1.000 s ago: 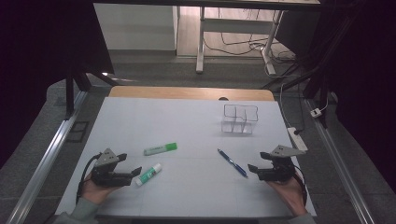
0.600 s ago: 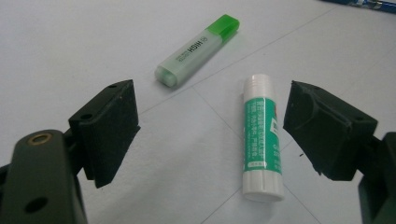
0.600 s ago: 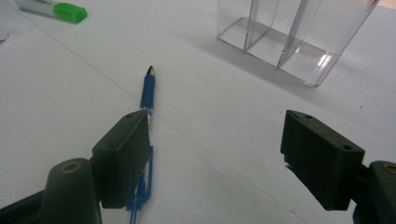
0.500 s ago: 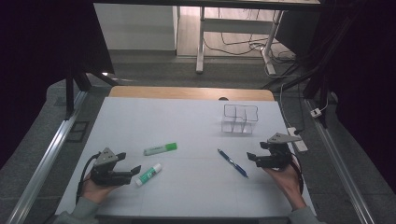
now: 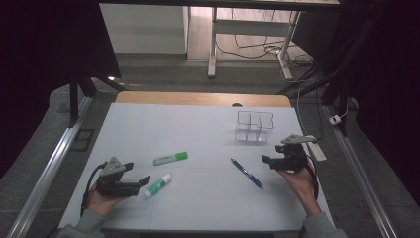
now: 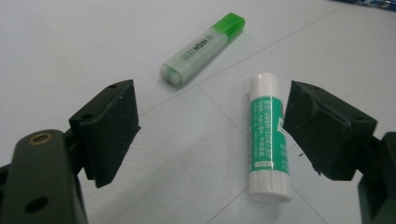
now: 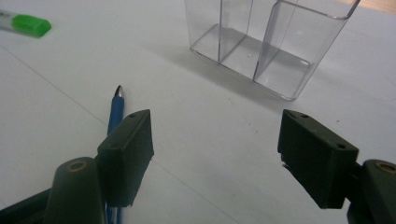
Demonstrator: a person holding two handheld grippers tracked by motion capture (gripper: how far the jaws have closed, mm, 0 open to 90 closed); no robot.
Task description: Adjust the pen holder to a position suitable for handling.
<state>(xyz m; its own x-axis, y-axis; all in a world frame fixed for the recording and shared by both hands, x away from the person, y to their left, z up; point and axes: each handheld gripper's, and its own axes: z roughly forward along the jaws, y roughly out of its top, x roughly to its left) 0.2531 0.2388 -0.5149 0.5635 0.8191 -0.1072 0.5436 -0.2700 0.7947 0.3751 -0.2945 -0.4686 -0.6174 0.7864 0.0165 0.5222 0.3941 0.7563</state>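
Note:
A green highlighter (image 5: 170, 158) and a green-and-white glue stick (image 5: 158, 185) lie left of centre on the white table (image 5: 198, 129). My left gripper (image 5: 140, 182) rests low just left of the glue stick. In the left gripper view it (image 6: 210, 135) is open, with the glue stick (image 6: 267, 135) lying by the right jaw and the highlighter (image 6: 202, 47) farther off. A blue pen (image 5: 246, 173) lies right of centre. Behind it stands a clear compartment holder (image 5: 254, 126). My right gripper (image 5: 265, 159) hovers open, the pen (image 7: 115, 112) beside its left jaw and the holder (image 7: 266, 42) ahead.
A white power strip (image 5: 317, 150) lies along the table's right edge behind the right hand. A wooden strip (image 5: 198, 98) borders the far edge. Metal rails (image 5: 44, 178) run down both sides of the table.
The right hand has carried its gripper away from the front edge, toward the clear holder. The left gripper and the objects on the table have stayed put.

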